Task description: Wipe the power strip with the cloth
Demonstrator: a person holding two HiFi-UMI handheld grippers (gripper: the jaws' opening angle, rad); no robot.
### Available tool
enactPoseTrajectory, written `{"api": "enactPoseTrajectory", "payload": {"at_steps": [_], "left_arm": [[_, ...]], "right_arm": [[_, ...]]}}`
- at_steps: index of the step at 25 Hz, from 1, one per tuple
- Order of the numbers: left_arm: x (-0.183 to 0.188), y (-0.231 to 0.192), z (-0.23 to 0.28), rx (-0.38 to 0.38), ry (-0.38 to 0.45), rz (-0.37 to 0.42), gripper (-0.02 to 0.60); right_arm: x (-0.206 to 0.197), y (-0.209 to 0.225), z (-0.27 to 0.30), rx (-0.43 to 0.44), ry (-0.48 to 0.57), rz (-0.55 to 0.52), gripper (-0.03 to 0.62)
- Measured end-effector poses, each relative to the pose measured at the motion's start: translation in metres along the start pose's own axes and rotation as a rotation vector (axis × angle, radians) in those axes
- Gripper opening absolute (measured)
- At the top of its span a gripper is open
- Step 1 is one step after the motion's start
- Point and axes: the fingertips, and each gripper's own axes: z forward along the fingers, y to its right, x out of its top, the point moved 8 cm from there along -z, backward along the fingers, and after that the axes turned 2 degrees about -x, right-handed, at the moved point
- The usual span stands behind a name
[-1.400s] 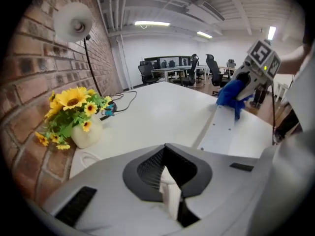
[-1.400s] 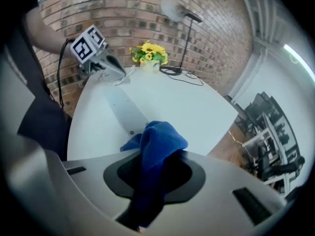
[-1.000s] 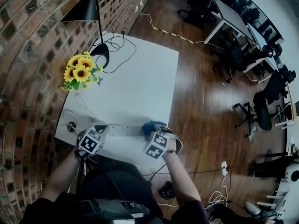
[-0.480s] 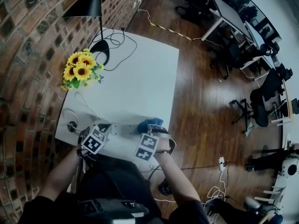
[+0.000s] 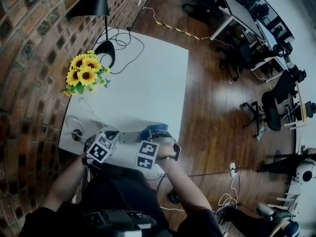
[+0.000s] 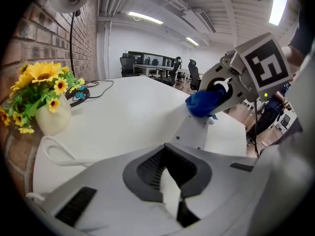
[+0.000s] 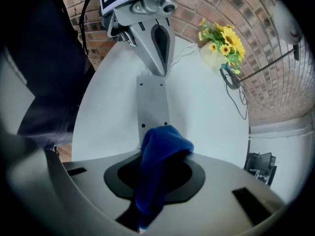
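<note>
Two grippers at the near edge of the white table [image 5: 148, 83]. Right gripper [image 5: 153, 135]: jaws a little apart, clamped on the blue cloth [image 7: 158, 151], which bunches out past the tips and rests on the grey power strip [image 7: 152, 102]. Left gripper [image 7: 158, 72]: jaws together, tips down at the strip's other end. The strip lies flat between both grippers.
</note>
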Motion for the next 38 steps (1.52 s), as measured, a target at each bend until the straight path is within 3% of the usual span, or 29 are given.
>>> {"api": "enactPoseTrajectory", "payload": {"at_steps": [9, 16, 21, 24, 29, 35, 38], "left_arm": [[0.001, -0.005, 0.002, -0.023, 0.007, 0.013, 0.014], [-0.002, -0.007, 0.003, -0.042, -0.002, 0.028, 0.012], [0.001, -0.008, 0.003, -0.029, 0.015, 0.057, 0.014], [0.002, -0.007, 0.003, -0.032, 0.023, 0.065, 0.014], [-0.001, -0.006, 0.003, -0.045, 0.018, 0.065, 0.014], [0.0, -0.007, 0.003, -0.088, 0.031, 0.061, 0.014], [0.002, -0.008, 0.001, -0.095, 0.024, 0.1, 0.014]], "right_arm": [[0.03, -0.005, -0.006, -0.009, 0.134, 0.138, 0.081], [0.036, -0.008, -0.007, -0.017, 0.158, 0.16, 0.078], [0.063, -0.02, -0.009, 0.064, 0.377, 0.417, 0.083], [0.074, -0.026, -0.01, 0.024, 0.382, 0.443, 0.086], [0.08, -0.023, -0.011, 0.061, 0.428, 0.539, 0.087], [0.084, -0.018, -0.013, 0.156, 0.557, 0.804, 0.089], [0.077, -0.012, -0.013, 0.219, 0.624, 0.949, 0.089]]}}
